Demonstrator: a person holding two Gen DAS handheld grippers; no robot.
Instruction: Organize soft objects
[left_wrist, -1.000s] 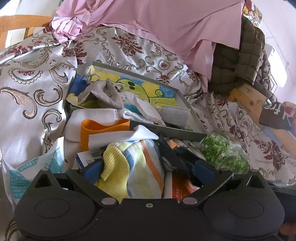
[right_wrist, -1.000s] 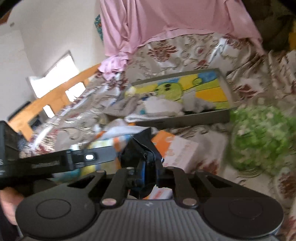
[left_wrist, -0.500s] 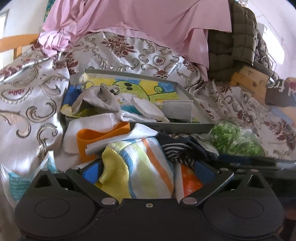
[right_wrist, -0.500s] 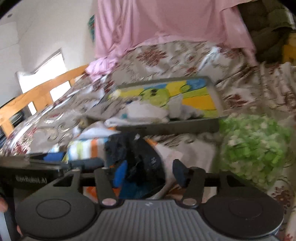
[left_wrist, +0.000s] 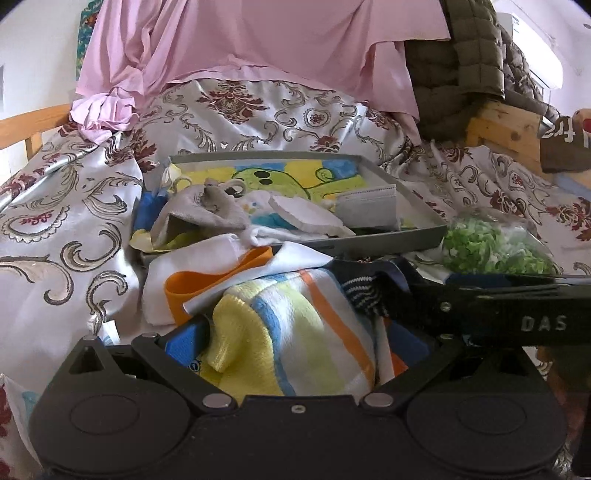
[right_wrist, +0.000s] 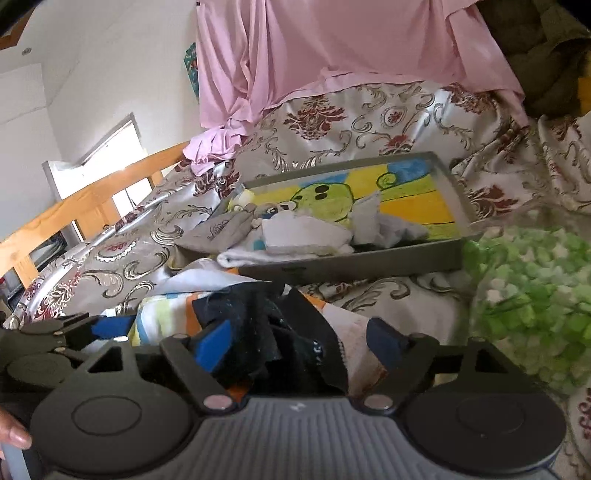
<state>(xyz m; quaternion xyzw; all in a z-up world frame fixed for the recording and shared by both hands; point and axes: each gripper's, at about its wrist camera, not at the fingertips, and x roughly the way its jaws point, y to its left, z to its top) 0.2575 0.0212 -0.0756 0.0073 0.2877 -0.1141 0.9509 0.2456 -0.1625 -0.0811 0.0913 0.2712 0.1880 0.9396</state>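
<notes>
My left gripper (left_wrist: 295, 343) is open, with a yellow, blue and orange striped towel (left_wrist: 295, 332) lying between its fingers. A white and orange cloth (left_wrist: 207, 277) lies just beyond the towel. My right gripper (right_wrist: 301, 339) is open around a dark navy sock (right_wrist: 280, 332), which rests loose between its blue pads (right_wrist: 214, 343). The sock's striped cuff (left_wrist: 360, 295) shows in the left wrist view beside the right gripper's arm (left_wrist: 498, 310). A grey tray (left_wrist: 388, 242) with a cartoon picture holds a grey cloth (left_wrist: 210, 210), white pads and a mask.
A clear bag of green foam bits (right_wrist: 535, 295) lies right of the tray on the patterned bedspread (left_wrist: 66, 221). A pink sheet (left_wrist: 258, 48) and an olive quilted jacket (left_wrist: 461, 62) hang behind. A wooden bed rail (right_wrist: 74, 206) runs at the left.
My right gripper was shut on the dark sock and has opened; the sock now lies loose between its fingers. Both grippers moved closer to the tray.
</notes>
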